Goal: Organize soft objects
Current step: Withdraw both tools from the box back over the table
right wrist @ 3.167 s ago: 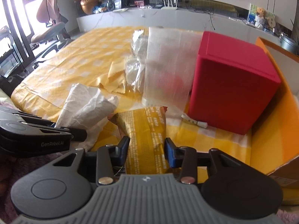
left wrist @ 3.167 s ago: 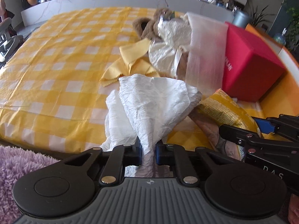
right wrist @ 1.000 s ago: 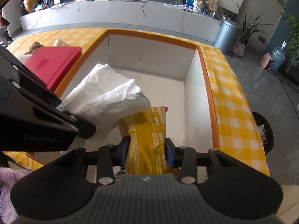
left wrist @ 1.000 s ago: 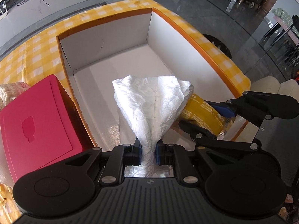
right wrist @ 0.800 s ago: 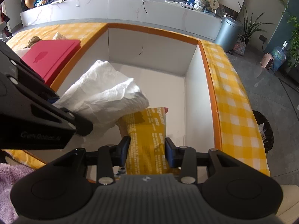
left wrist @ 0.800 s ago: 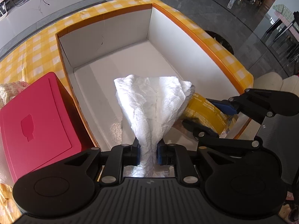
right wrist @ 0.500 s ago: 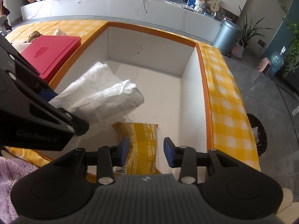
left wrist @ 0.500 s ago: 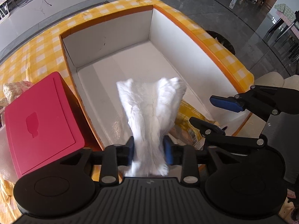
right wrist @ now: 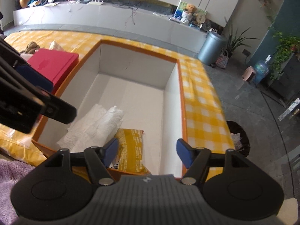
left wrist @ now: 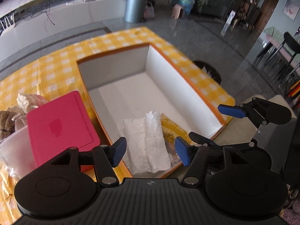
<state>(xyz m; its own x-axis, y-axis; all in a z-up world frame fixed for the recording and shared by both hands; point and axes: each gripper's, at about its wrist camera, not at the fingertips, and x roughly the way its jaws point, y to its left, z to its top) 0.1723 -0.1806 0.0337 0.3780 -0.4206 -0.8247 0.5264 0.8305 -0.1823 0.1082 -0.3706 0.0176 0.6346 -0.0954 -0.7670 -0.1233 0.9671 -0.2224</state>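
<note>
Left gripper [left wrist: 150, 151]: jaws just opened wide, nothing between pads. Right gripper [right wrist: 147, 151]: jaws just opened wide, empty. White bag [left wrist: 150, 140] lies crumpled on box [right wrist: 170, 97] floor, near end. Yellow packet [right wrist: 131, 150] flat beside it, touching. Red case [left wrist: 58, 125] outside box, against left wall. Checked cloth [right wrist: 202, 108] beyond.

Left gripper [left wrist: 151, 151]: pitched steeply downward, jaws spread wide, having just been opening; nothing between the blue pads [left wrist: 119, 151]. Right gripper [right wrist: 147, 152]: likewise pitched downward, jaws wide, just opened further, nothing pressed between its pads [right wrist: 110, 151]. The two grippers sit side by side, near each other, not touching.
</note>
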